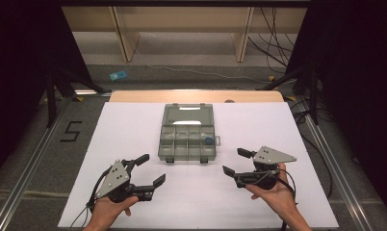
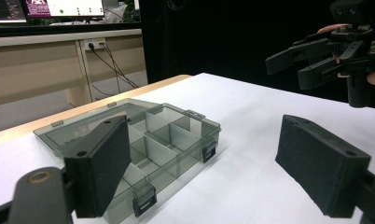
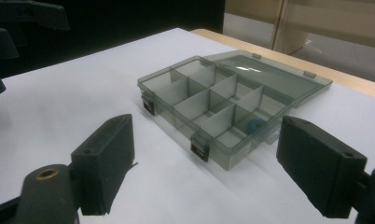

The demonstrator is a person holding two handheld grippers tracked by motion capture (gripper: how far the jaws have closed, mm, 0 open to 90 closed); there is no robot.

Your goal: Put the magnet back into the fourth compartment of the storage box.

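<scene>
A smoky transparent compartment box (image 1: 187,139) lies open at the middle of the white tabletop (image 1: 129,125), its lid (image 1: 188,115) folded flat behind it. A small blue round piece (image 1: 208,140) sits in the box's right-hand compartment, and in the right gripper view the blue piece (image 3: 254,125) lies near the box (image 3: 213,100) front wall. My left gripper (image 1: 152,169) hovers open at the front left, its jaws wide apart and empty (image 2: 209,163). My right gripper (image 1: 233,161) stands open at the front right, also empty (image 3: 211,163). Both point toward the box (image 2: 143,140) and touch nothing.
The table's wooden far edge (image 1: 196,96) shows behind the white sheet. On the floor lie a taped "5" (image 1: 71,131), a blue item (image 1: 118,75), cables (image 1: 273,43) and metal rails (image 1: 23,178). Black stand legs (image 1: 61,82) flank both sides.
</scene>
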